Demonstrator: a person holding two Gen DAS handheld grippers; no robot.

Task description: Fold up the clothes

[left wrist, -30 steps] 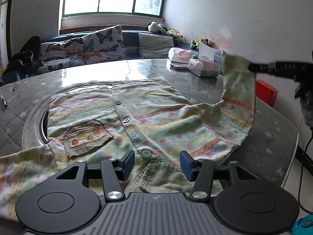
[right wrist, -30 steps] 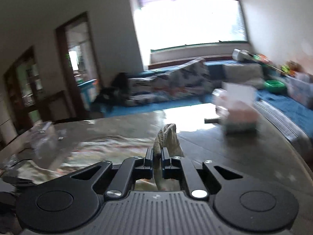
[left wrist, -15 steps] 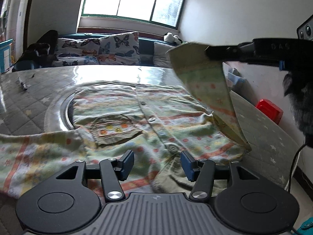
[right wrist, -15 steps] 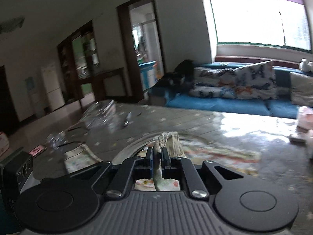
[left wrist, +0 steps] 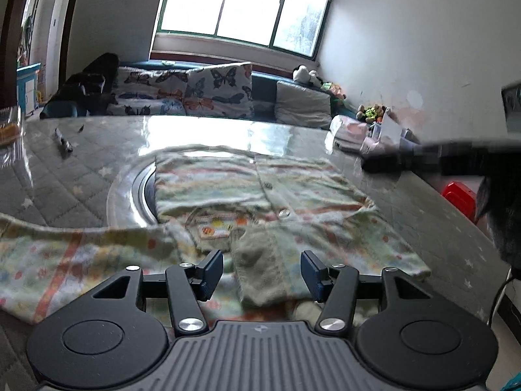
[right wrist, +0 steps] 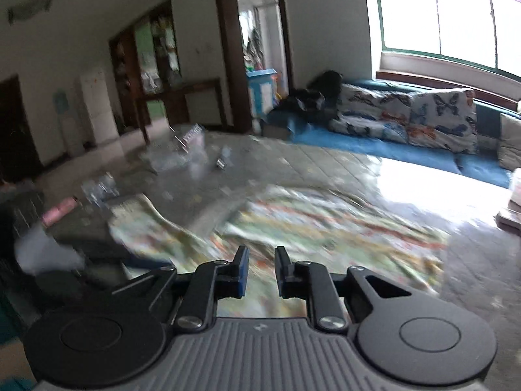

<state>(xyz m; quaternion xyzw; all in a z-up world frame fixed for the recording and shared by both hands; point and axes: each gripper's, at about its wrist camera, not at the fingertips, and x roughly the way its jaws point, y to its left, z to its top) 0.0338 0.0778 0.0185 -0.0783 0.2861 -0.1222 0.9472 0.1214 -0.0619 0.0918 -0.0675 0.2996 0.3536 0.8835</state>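
On the grey quilted table (left wrist: 81,176), the patterned shirt (left wrist: 293,195) lies spread flat, front up, one sleeve folded across its chest. The left claw (left wrist: 262,272) hovers released above the ribbed cuff (left wrist: 260,270), its pads clear of the cloth. The right claw (right wrist: 261,272) has just been opening; nothing sits between its pads.

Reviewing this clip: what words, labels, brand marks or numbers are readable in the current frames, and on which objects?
None can be read.
Shirt pocket patch: coloured marks, too blurred to tell whether they are letters.
Left gripper body: a tiny mark at the top centre, too small to read.
Right gripper body: the same tiny mark, unreadable.
Boxes at the table's far edge: no legible print.
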